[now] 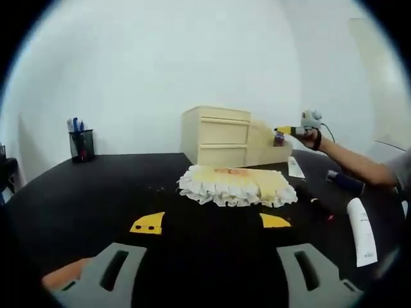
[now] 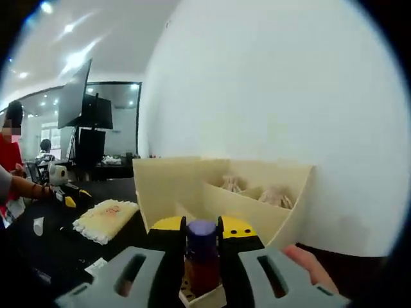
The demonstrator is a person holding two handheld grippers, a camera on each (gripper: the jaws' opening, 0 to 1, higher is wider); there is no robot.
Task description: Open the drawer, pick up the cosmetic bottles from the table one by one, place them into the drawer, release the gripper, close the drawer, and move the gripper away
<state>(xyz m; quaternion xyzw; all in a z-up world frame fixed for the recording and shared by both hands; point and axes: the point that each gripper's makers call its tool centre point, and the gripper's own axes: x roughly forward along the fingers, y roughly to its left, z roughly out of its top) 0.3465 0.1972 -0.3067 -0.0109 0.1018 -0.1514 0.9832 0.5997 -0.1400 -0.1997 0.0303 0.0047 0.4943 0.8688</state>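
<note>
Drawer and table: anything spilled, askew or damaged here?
Nothing stands out. The right tongs hold a dark bottle upright over the open drawer; the frilly cloth lies flat, and the white tube rests on the table.

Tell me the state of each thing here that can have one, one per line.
Drawer: pulled open.
Right tongs: shut on the cosmetic bottle, held upright over the open drawer.
Left tongs: open, holding nothing.
White tube: lying flat on the table.
Pen cup: upright.
</note>
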